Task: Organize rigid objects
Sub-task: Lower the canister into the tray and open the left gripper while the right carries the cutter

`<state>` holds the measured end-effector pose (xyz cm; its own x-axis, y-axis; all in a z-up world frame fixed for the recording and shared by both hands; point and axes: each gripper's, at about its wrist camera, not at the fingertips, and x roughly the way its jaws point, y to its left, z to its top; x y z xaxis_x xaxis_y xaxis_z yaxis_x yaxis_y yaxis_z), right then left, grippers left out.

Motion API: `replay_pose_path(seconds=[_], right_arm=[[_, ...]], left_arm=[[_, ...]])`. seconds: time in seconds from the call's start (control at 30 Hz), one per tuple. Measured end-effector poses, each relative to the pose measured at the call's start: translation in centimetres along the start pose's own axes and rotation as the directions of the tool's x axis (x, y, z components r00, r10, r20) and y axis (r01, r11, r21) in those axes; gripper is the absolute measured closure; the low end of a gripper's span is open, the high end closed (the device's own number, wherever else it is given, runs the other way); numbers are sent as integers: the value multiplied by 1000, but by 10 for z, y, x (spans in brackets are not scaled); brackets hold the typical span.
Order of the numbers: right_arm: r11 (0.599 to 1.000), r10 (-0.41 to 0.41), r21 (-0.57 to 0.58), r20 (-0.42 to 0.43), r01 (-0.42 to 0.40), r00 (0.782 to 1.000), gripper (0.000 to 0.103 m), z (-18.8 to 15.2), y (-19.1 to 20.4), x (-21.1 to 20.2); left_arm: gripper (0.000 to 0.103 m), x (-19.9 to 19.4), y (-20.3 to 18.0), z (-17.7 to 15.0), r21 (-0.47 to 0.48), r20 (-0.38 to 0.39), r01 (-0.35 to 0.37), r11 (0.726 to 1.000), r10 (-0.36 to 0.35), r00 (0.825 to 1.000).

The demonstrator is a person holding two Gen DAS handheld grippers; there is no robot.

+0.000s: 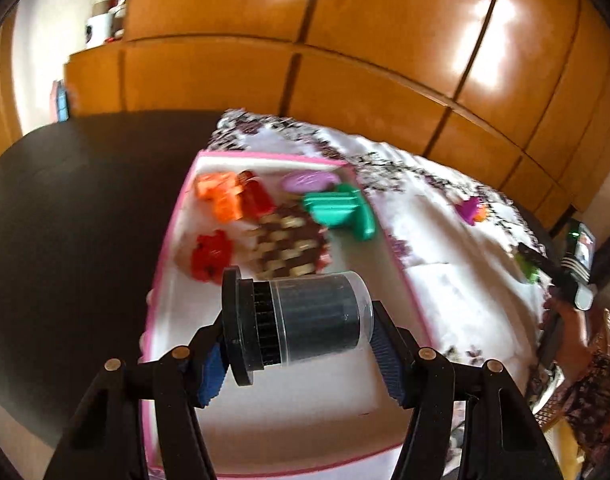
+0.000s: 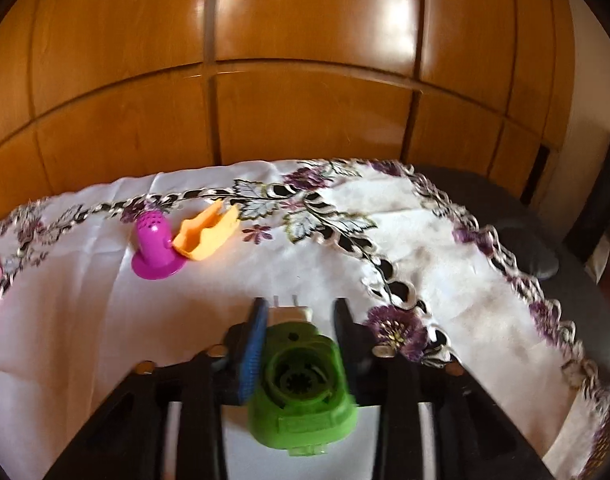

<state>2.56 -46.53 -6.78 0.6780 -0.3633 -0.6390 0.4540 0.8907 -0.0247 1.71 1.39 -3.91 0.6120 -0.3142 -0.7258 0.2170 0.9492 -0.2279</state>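
My left gripper is shut on a clear-capped black cylinder, held sideways above the near end of a pink-rimmed white box. The box holds orange and red pieces, a green piece, a purple disc and a brown checkered piece. My right gripper is shut on a green plastic plug-in device, held over the white tablecloth. A magenta cone piece and an orange piece lie on the cloth ahead to the left.
The embroidered tablecloth covers a dark table. Wooden cabinet doors stand behind the table. The right gripper and the person's hand show at the right edge of the left wrist view. A dark chair stands far right.
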Motion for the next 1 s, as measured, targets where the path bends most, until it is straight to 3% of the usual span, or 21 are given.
replay_pose_path(seconds=[0.17, 0.47, 0.8, 1.0], right_arm=[[1000, 24, 15, -34, -24, 999, 46, 0, -1, 6], [998, 60, 21, -128, -58, 990, 45, -6, 0, 20], [1000, 11, -8, -120, -12, 993, 50, -6, 4, 17], [998, 63, 12, -116, -62, 991, 50, -5, 4, 3]], left_arm=[[39, 12, 15, -4, -20, -31, -50, 999, 49, 998], [38, 19, 21, -2, -3, -7, -122, 993, 122, 993], [10, -11, 26, -7, -77, 61, -123, 989, 128, 990], [7, -23, 21, -7, -65, 92, -129, 989, 135, 987]])
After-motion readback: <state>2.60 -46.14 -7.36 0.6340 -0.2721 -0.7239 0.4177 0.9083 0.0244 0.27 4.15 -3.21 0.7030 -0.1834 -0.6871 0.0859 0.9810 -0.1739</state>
